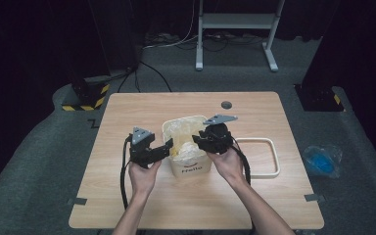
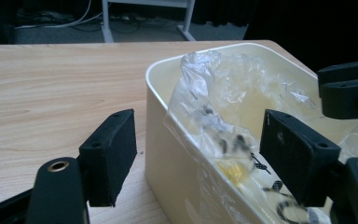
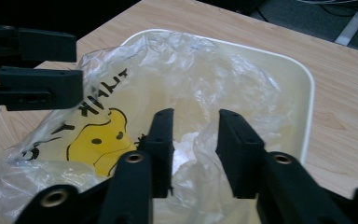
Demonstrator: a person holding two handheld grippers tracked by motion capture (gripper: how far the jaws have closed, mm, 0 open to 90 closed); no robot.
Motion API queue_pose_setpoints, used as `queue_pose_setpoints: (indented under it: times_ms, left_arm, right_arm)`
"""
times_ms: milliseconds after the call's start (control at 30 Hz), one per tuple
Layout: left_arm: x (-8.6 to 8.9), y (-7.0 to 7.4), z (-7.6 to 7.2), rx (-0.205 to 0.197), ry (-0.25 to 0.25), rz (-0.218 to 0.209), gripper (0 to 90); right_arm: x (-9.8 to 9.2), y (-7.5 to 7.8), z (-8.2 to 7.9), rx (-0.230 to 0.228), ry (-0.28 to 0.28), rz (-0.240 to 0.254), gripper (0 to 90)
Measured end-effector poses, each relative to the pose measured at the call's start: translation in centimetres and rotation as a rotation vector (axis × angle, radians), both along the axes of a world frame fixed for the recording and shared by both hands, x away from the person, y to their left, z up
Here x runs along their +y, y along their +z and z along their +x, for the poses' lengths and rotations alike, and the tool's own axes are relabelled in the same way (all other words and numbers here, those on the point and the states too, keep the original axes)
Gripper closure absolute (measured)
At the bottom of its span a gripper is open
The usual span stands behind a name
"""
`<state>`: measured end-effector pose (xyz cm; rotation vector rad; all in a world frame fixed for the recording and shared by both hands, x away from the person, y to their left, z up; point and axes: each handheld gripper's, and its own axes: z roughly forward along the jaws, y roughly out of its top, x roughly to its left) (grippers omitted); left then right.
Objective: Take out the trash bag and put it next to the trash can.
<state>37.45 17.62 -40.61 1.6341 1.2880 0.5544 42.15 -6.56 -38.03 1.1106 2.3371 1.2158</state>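
Observation:
A cream bin (image 1: 190, 169) marked "Hello" stands mid-table, lined with a clear plastic bag (image 1: 185, 147) printed with a yellow face (image 3: 103, 135). My left gripper (image 1: 169, 148) is at the bin's left rim; its jaws stand wide open, one outside the bin wall (image 2: 168, 154) and one inside over the bag's edge (image 2: 200, 116), and neither pad presses on anything. My right gripper (image 1: 199, 142) hovers over the bin's right side. Its jaws (image 3: 196, 149) are apart, pointing down at crumpled bag film (image 3: 191, 84) without pinching it.
A cream rectangular frame (image 1: 275, 157) lies on the wooden table (image 1: 142, 105) just right of the bin. A grey cable hole (image 1: 226, 105) sits near the far edge. On the floor are a blue bag (image 1: 321, 159) and a white stand (image 1: 235, 22).

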Motion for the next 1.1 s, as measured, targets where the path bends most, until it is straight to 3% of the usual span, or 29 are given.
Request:
queue_pose_setpoints:
  times_ms: [67, 333, 467, 567, 667, 833, 1100]
  left_arm:
    - [0.3, 0.1, -0.1, -0.007, 0.019, 0.016, 27.6]
    - [1.5, 0.6, -0.9, -0.026, 0.040, 0.006, 27.7]
    - [2.3, 0.4, -1.0, -0.018, 0.063, 0.008, 27.7]
    - [2.6, 0.0, -1.0, -0.005, 0.078, 0.035, 27.8]
    - [2.7, -0.8, -1.0, 0.013, 0.086, 0.066, 27.7]
    - [2.4, -1.8, -0.8, 0.045, 0.073, 0.058, 27.5]
    - [1.3, -1.6, -0.8, 0.025, 0.047, 0.054, 27.8]
  right_arm:
    - [-0.5, 0.1, 0.0, -0.001, -0.011, 0.007, 59.0]
    - [-2.8, 0.9, -0.5, -0.005, -0.032, 0.044, 51.6]
    - [-3.7, 1.2, -0.8, -0.008, -0.038, 0.059, 50.4]
    - [-4.0, 0.9, -0.8, 0.009, -0.037, 0.050, 49.8]
    - [-4.1, 0.5, -0.8, 0.024, -0.028, 0.048, 49.9]
    - [-3.4, -0.1, -0.6, 0.064, -0.006, 0.041, 52.9]
    - [-2.5, -0.9, -0.2, 0.122, 0.016, 0.019, 56.5]
